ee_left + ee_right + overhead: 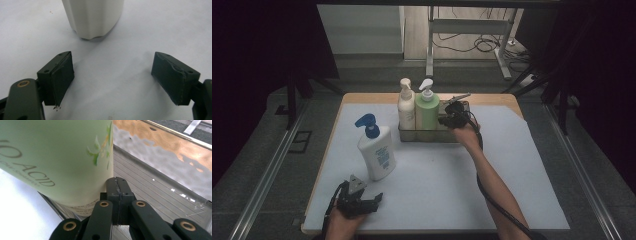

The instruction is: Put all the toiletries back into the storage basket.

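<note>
Your table (532,200) is a wooden board under a pale, matte sheet, and on it stands a shallow metal tray (457,136) with shiny, rippled walls and a ribbed floor. In the tray, side by side and upright, are a cream pump bottle (406,110) and a green pump bottle (427,112). The green one's label carries leaf artwork and pale lettering, of which only "ACID" reads clearly in the right gripper view (37,180).

Your right gripper (451,119) sits inside the tray just beside the green pump bottle; its jaws are pressed flat together with nothing between them, their side close against the bottle's smooth wall.

Out on the sheet, well apart from the tray, stands a white bottle with a blue pump (376,150); its blue label print is too small to read. It stands just ahead of your left gripper (357,200), near the table's front edge. That gripper's jaws stand wide apart and empty, with the bottle's ridged white base (92,20) ahead of them, untouched.
</note>
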The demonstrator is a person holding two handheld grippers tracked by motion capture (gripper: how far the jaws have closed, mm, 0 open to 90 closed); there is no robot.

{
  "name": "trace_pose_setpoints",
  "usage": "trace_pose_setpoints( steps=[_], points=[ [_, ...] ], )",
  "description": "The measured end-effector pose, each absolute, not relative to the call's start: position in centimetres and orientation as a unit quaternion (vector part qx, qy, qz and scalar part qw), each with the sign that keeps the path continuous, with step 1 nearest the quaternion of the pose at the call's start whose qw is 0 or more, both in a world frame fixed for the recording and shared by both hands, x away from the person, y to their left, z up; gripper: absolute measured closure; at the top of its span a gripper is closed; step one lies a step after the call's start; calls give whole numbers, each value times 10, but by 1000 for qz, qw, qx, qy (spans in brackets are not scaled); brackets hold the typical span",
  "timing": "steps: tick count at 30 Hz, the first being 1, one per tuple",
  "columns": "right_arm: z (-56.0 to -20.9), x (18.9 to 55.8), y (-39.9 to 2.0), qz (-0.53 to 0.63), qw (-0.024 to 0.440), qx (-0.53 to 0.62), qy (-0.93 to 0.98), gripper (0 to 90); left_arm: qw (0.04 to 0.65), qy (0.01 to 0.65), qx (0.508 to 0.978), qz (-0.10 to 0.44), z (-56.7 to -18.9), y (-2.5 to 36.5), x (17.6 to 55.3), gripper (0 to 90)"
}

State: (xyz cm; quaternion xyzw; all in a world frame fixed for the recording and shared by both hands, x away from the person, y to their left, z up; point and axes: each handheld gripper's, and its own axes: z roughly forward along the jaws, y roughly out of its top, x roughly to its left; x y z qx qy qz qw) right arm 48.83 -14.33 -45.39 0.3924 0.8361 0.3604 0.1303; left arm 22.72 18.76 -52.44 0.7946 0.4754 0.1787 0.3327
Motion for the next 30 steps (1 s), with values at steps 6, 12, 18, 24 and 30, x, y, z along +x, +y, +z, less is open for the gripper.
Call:
trace_pose_setpoints(
  steps=[6, 12, 18, 24, 30],
  points=[
    [-452, 487, -143, 356, 138, 387, 839, 871, 333, 475, 795, 179, -524, 188, 227, 178],
    [-443, 484, -148, 366, 138, 382, 837, 824, 333, 475, 795, 179, -524, 188, 227, 178],
    [-438, 476, -153, 368, 142, 374, 839, 762, 333, 475, 795, 179, -524, 188, 227, 178],
    [-434, 466, -157, 368, 145, 369, 841, 635, 333, 475, 795, 179, -524, 188, 227, 178],
    [-428, 455, -162, 375, 142, 357, 843, 466, 332, 475, 795, 179, -524, 188, 227, 178]
  ],
)
